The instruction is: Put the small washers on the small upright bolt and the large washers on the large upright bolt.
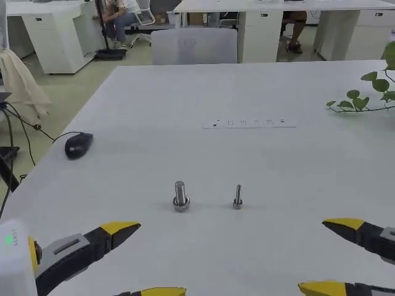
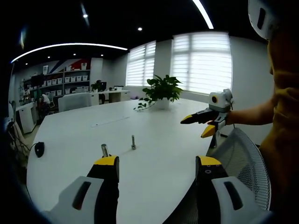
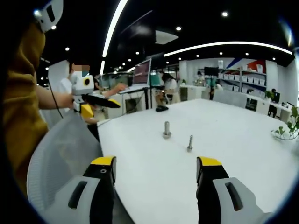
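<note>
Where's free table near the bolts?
Bare: from small bolt right toward the plant; from large bolt left toward the mouse; beyond both up to the socket strip. Tight: the gap between the bolts, and the near edge by left tool and right tool, both open.

- The table [image 1: 247, 92] is plain pale grey-white.
- The large bolt [image 1: 180, 196] and the small bolt [image 1: 237, 197] are shiny silver.
- The left gripper [image 2: 158, 161] and the right gripper [image 3: 155, 161] are black with yellow tips and grey insets.
- The mouse [image 1: 78, 145] is black.
- The plant [image 1: 370, 92] has green leaves.
- The chair [image 1: 194, 46] is light grey.
- The sleeve [image 2: 285, 93] is mustard yellow.
</note>
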`<state>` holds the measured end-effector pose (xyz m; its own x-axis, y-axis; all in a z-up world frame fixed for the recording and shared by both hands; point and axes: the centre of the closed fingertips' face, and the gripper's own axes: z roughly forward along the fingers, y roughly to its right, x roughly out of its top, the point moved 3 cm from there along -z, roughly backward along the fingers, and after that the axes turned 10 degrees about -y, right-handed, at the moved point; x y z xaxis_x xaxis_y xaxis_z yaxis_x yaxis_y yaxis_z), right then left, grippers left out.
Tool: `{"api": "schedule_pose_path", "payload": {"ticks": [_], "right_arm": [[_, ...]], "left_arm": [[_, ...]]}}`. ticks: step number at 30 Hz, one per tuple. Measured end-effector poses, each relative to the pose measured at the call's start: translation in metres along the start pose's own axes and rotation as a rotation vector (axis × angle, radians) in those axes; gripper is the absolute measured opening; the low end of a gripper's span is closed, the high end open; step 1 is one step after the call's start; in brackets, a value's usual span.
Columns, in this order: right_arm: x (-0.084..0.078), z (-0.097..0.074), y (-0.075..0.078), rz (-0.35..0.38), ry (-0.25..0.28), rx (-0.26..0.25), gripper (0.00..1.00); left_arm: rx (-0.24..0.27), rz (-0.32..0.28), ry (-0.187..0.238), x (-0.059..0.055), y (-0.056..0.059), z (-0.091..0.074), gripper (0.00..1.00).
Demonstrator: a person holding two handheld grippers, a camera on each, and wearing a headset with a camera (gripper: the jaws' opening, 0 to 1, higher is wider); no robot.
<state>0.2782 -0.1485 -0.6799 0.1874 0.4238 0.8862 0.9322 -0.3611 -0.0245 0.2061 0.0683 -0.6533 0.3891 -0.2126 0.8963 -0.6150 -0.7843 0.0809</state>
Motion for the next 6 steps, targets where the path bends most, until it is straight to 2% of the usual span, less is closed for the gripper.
{"api": "schedule_pose_path", "payload": {"ticks": [6], "right_arm": [[-0.0014, 0.0046, -0.0051, -0.001, -0.010, 0.000, 0.74]], "left_arm": [[0.019, -0.012, 0.009, -0.0007, -0.0017, -0.0057, 0.66]]}}
